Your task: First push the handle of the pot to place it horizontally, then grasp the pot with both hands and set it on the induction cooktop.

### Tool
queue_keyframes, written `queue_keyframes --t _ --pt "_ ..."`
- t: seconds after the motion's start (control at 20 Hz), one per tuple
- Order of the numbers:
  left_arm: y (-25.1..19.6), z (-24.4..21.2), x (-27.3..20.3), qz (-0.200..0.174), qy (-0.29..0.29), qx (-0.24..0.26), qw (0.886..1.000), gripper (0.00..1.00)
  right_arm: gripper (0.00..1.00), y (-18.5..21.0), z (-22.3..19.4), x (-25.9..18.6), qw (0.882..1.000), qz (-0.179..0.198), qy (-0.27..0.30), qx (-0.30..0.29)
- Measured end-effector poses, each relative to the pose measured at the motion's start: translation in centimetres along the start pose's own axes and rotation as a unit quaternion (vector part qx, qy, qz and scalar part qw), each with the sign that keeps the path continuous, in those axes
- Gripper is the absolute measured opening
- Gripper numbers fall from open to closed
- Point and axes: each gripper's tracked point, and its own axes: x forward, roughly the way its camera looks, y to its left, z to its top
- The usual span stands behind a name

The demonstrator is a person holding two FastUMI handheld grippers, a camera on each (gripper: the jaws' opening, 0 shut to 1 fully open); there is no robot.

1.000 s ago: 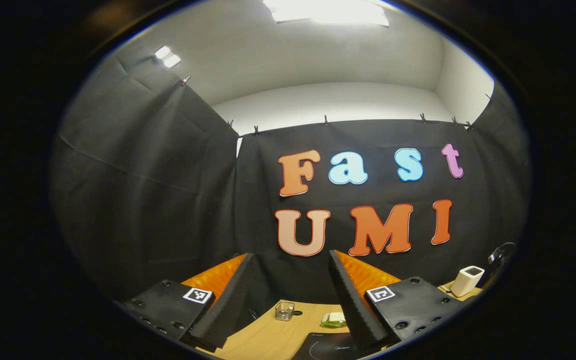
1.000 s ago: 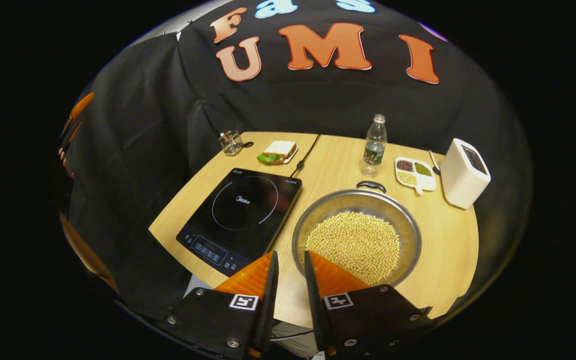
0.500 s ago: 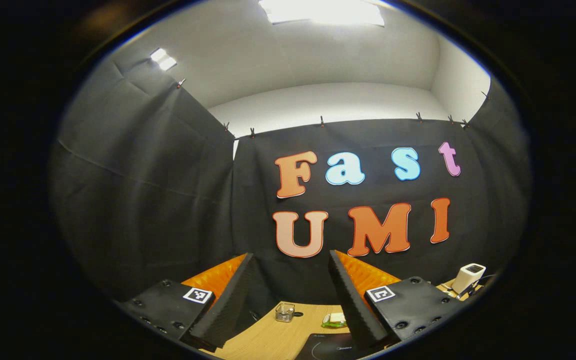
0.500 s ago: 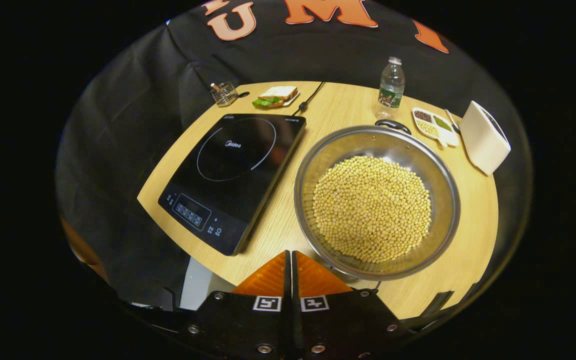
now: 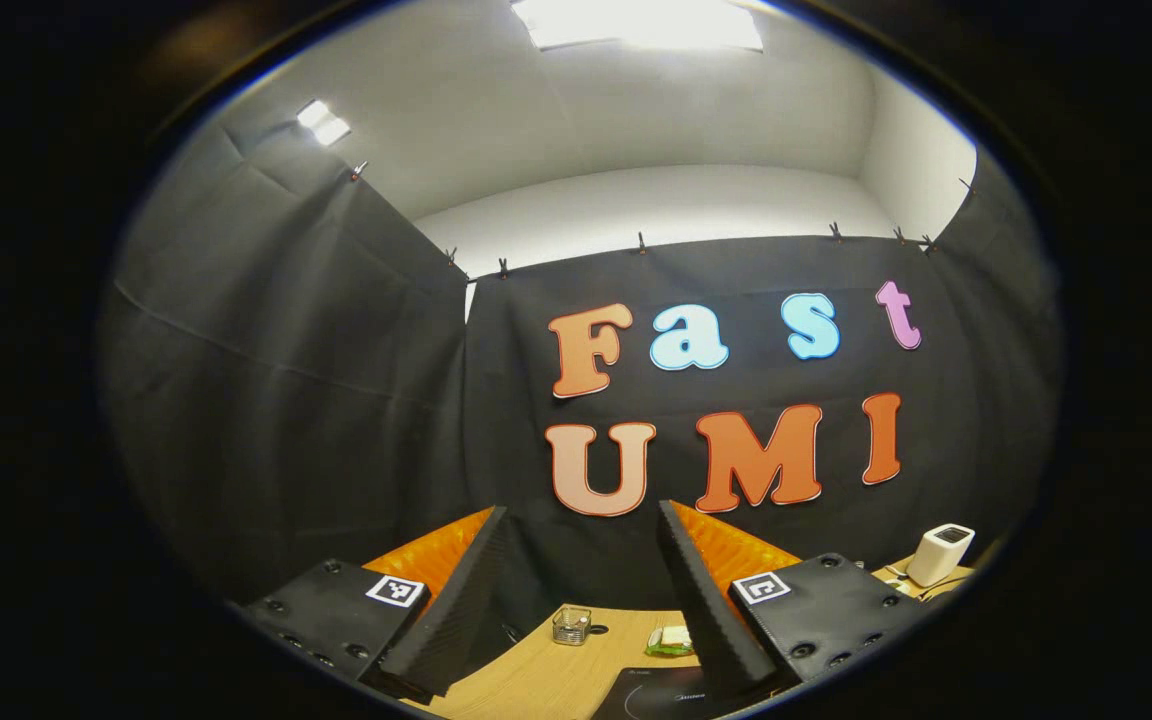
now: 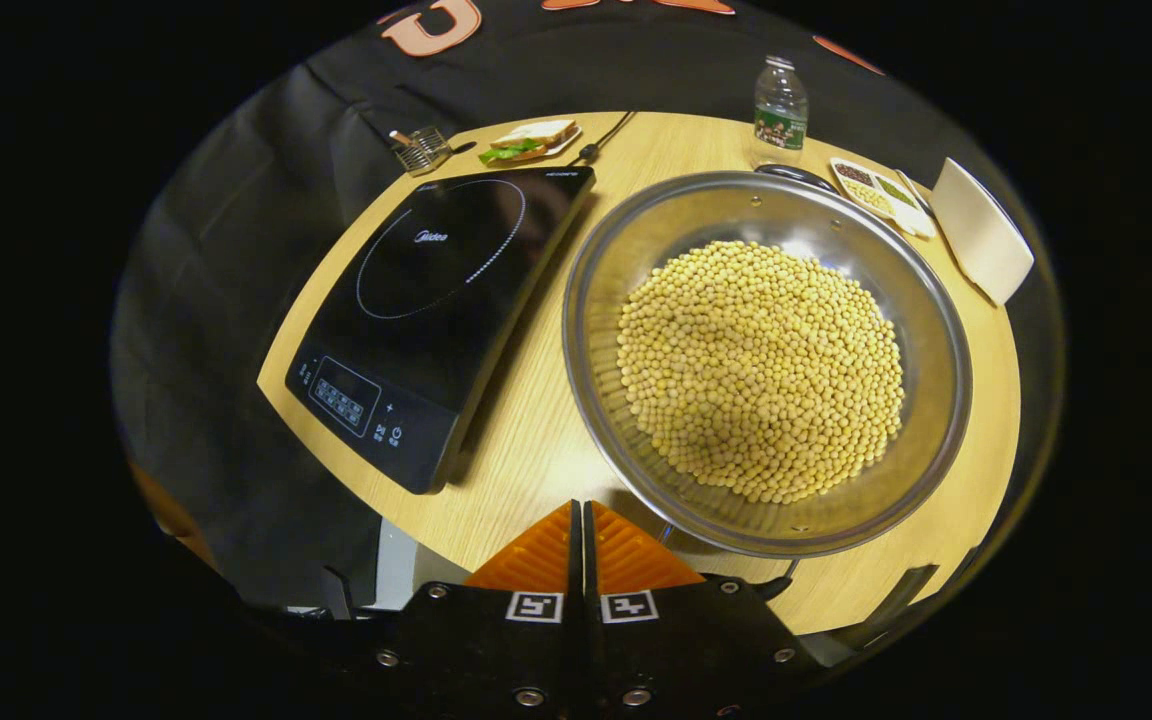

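We see the steel pot [image 6: 766, 360], wide, shallow and heaped with yellow beans [image 6: 761, 370], on the table [image 6: 526, 440] just ahead and right of our right claw [image 6: 582, 520], whose fingers are pressed together on nothing. The cooktop [image 6: 436, 310] lies ahead-left. Our left claw [image 5: 581, 560] gapes wide, aimed high.

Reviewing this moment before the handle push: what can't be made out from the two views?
- Near handle of the pot: right gripper view, hidden behind the closed right tongs, so contact cannot be judged.
- Far handle: right gripper view, mostly behind the pot's rim.
- Cooktop: left gripper view, cut off by the bottom edge and the open left tongs.
- Cooktop buttons: right gripper view, too small to read.
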Motion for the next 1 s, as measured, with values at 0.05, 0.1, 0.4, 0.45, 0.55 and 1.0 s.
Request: queue_keyframes --t 0.05,0.1,0.4,0.45,0.55,1.0 --pt "-0.1 0.0 0.0 0.0 0.0 0.0 1.0 0.96 0.0 0.1 -0.1 0.2 1.0 0.007 0.002 0.009" --pt "-0.1 0.0 0.0 -0.001 0.001 -0.001 1.0 0.96 0.0 0.1 -0.1 0.3 1.0 0.01 0.003 0.014" --pt "-0.7 -0.3 0.1 -0.006 0.004 -0.003 1.0 0.96 0.0 -0.8 -0.7 0.0 1.0 0.005 0.001 0.019" --pt "-0.8 -0.3 0.2 -0.006 0.003 -0.003 1.0 0.96 0.0 -1.2 -0.7 0.0 1.0 0.006 0.0 0.025" --pt "-0.8 -0.4 0.2 -0.006 0.004 -0.004 1.0 0.96 0.0 -2.1 -0.9 -0.2 0.999 0.004 -0.001 0.037" --pt "-2.2 -1.8 0.9 -0.015 0.026 -0.008 1.0 0.95 0.0 -7.7 -1.6 -1.3 0.997 -0.026 -0.007 0.067"
